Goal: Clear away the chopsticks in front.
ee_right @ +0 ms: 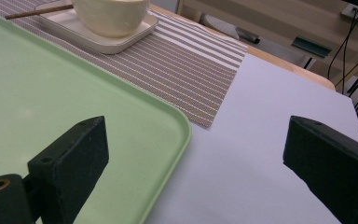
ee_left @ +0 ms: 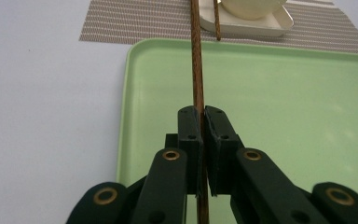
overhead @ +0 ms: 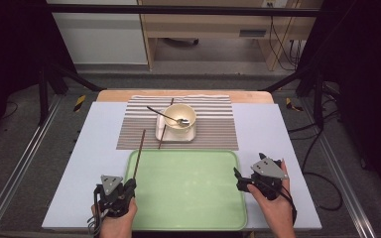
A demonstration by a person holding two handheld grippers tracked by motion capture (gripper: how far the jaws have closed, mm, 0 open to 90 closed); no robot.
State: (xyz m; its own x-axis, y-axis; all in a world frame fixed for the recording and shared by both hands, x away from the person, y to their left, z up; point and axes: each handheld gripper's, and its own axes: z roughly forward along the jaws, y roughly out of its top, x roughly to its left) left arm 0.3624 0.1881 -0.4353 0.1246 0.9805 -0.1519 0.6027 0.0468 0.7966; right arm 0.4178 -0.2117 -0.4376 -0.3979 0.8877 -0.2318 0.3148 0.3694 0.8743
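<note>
The left gripper (overhead: 127, 186) sat at the near left corner of the green tray (overhead: 188, 218), and its jaws were clamped tight on a brown chopstick (overhead: 139, 154). In the left gripper view the stick (ee_left: 197, 70) ran straight up out of the pinch, squeezed between the two black pads (ee_left: 189, 135), with a short end poking out behind them toward the hand. From above, the chopstick reached forward from the gripper along the tray's left edge, its far tip over the near edge of the striped placemat (overhead: 213, 134). A second chopstick (overhead: 164, 128) lay apart from it, leaning across the left side of the square white plate (overhead: 176, 135) on that mat. On the plate stood a cream bowl (overhead: 183, 116), and a metal spoon (overhead: 167, 117) rested in it with the handle sticking out to the left over the rim. Over on the other side, the right gripper (overhead: 240, 181) hung at the tray's right edge, jaws spread wide with nothing between them; in the right gripper view one pad (ee_right: 72, 161) sat above the tray's corner and the other (ee_right: 331, 158) above the pale table (ee_right: 261, 154) beside it. The two grippers were well apart, the tray between them.
</note>
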